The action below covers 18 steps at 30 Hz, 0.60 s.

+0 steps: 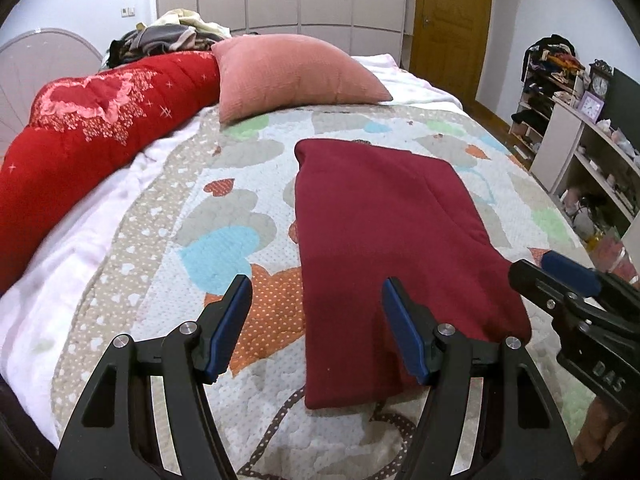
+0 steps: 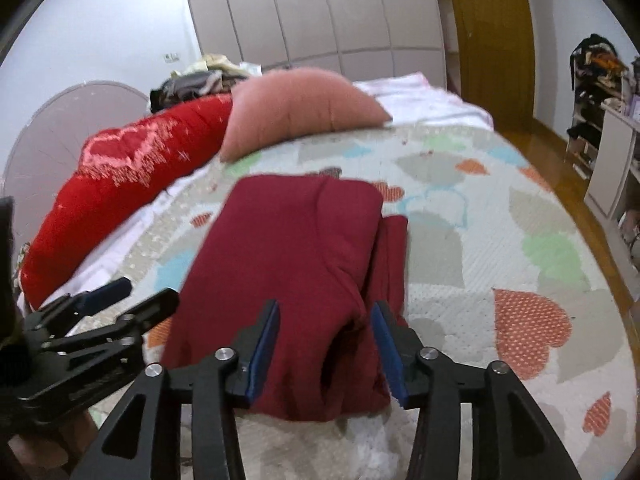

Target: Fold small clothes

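- Left wrist view: my left tongs (image 1: 316,328) stand wide open with nothing between the pads.
- The left pad (image 1: 228,326) hangs over the quilt (image 1: 208,216); the right one sits over the near end of the garment (image 1: 384,232) without pinching it.
- The garment is a dark red folded piece lying flat on the quilt, running from just ahead of these tongs away toward the cushion (image 1: 296,74).
- My right tongs (image 1: 560,280) come in from the right, just beside the garment's near right corner.
- Far left of the tongs lies a red duvet (image 1: 92,128).
- Right wrist view: my right tongs (image 2: 324,350) are partly open, the 2 pads clear of the cloth, gripping nothing.
- The garment (image 2: 288,256) lies directly ahead and under them, a rumpled fold (image 2: 390,256) bunched along its right side.
- My left tongs (image 2: 120,300) sit to the left, near the garment's left edge.
- The picture is blurred.
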{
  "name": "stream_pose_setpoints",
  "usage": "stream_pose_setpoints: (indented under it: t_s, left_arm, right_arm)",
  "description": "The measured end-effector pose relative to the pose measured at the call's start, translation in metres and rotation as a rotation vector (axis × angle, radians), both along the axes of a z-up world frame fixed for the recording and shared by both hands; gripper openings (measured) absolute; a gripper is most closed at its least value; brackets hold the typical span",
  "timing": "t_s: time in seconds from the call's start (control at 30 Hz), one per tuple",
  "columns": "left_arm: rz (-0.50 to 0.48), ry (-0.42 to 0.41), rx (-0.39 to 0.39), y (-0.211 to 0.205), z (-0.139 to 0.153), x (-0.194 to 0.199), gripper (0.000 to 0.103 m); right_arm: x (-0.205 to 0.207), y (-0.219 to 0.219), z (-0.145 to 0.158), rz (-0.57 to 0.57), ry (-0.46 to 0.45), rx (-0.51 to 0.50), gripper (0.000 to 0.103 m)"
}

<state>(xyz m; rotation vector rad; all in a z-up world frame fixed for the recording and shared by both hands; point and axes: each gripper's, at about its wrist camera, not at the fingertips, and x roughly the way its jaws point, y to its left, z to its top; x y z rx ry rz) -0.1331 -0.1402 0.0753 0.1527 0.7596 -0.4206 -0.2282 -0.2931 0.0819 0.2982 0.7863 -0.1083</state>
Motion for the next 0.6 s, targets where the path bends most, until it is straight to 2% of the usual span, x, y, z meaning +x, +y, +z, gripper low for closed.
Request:
stream_pose_setpoints:
  t_s: [0.07,0.17,0.6]
  left_arm:
    - [0.005,-0.009,-0.004,0.001,0.003,-0.003,0.067]
    - [0.013,-0.005,-0.008,0.004,0.007,-0.005,0.067]
    - [0.015,-0.036,-0.034,0.012,0.021,-0.019,0.067]
  right_arm:
    - [-0.006,0.003,0.007,-0.006,-0.017,-0.017,0.063]
    - [-0.011,0.009,0.015,-0.008,-0.035,-0.046,0.064]
    - [-0.021,0.018,0.024,-0.03,-0.031,-0.051,0.068]
